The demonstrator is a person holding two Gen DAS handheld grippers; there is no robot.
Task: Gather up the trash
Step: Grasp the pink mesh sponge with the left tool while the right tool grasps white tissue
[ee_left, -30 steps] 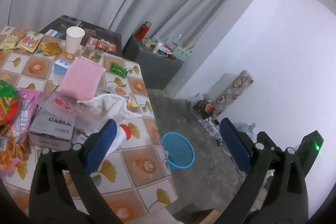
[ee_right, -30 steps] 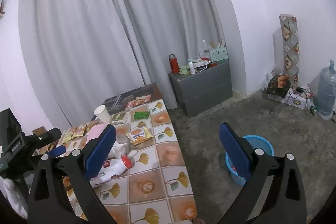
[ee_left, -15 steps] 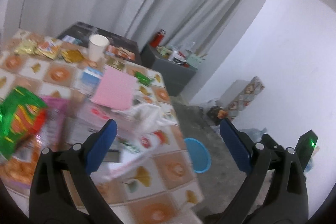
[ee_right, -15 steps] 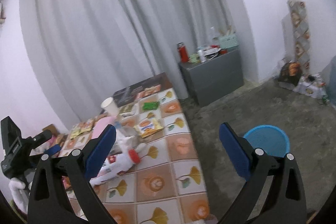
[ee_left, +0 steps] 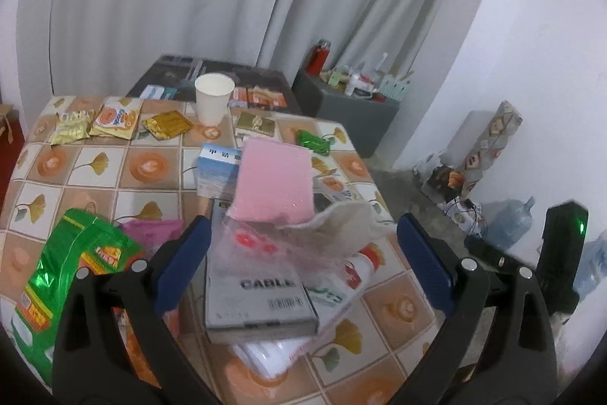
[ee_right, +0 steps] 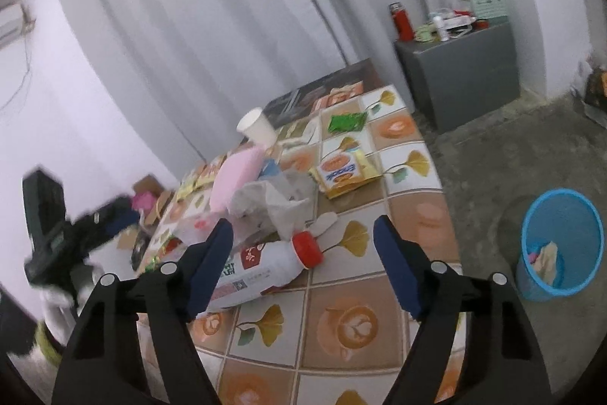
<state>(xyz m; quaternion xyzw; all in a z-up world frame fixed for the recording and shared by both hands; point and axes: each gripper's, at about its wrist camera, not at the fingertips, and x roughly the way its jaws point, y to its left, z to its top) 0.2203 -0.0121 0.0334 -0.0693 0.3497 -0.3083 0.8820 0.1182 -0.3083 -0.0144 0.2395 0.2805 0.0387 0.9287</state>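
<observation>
Right gripper hangs over the tiled table, jaws closing, with only the red-capped white bottle lying between them, untouched. Left gripper is spread wide above the cable box and holds nothing. Trash covers the table: a pink sponge, a crumpled tissue, a paper cup and a green snack bag. Down on the floor beside the table stands the blue bin.
</observation>
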